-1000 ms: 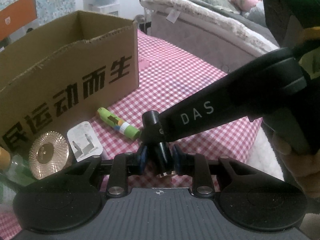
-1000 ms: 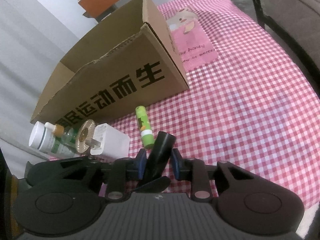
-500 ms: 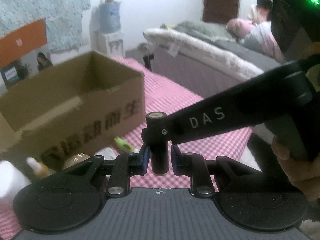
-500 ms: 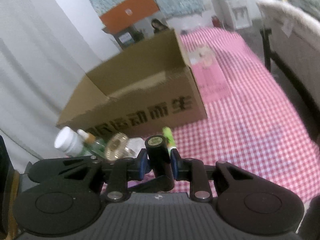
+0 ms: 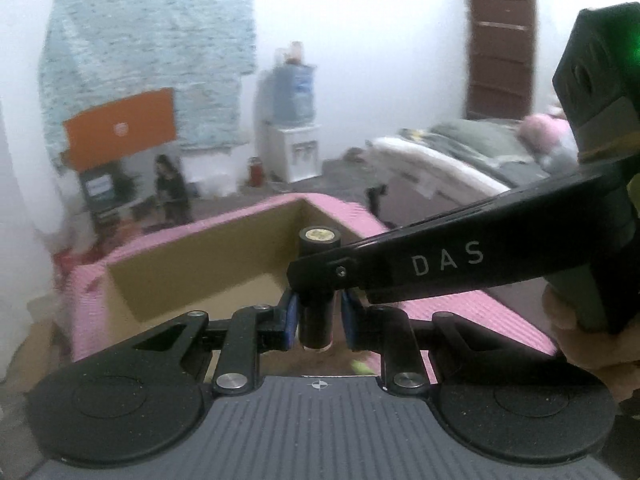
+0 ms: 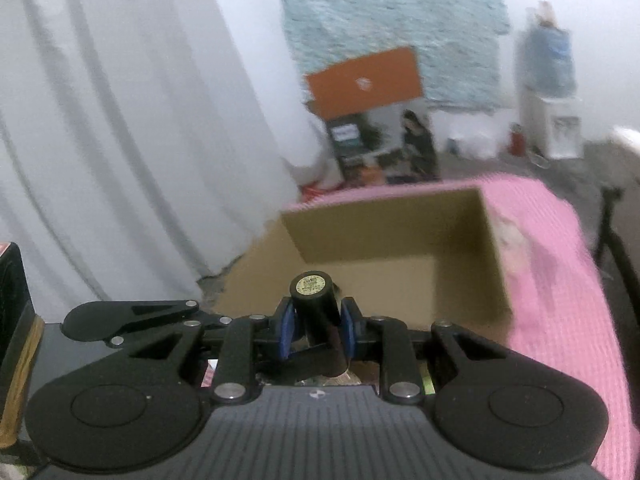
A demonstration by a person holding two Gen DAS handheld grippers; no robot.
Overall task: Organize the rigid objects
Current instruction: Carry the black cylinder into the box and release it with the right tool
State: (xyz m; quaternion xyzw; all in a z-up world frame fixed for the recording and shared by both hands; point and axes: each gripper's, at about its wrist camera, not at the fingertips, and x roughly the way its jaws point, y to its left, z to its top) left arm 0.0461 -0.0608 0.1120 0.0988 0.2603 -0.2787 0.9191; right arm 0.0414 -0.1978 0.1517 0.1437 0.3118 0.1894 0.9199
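Observation:
A black cylinder [image 5: 317, 304] with a gold-labelled top stands upright between the fingers of both grippers. My left gripper [image 5: 317, 322] has its blue pads close on either side of it. My right gripper [image 6: 315, 330] is shut on the same cylinder [image 6: 314, 308], and its long black finger [image 5: 440, 268] marked DAS crosses the left wrist view. The open cardboard box [image 5: 208, 272] lies just ahead and below; its inside [image 6: 384, 272] looks bare. The small items on the table are hidden under the grippers.
The pink checked tablecloth [image 6: 560, 280] covers the table around the box. A white curtain [image 6: 120, 140] hangs at the left. A bed [image 5: 460, 152] and a water dispenser [image 5: 294, 120] stand beyond the table. A hand [image 5: 592, 344] holds the right gripper.
Both grippers have risen with the black cylinder and tilted up, from low over the table beside the box front to above the box opening. The items on the table dropped out of view.

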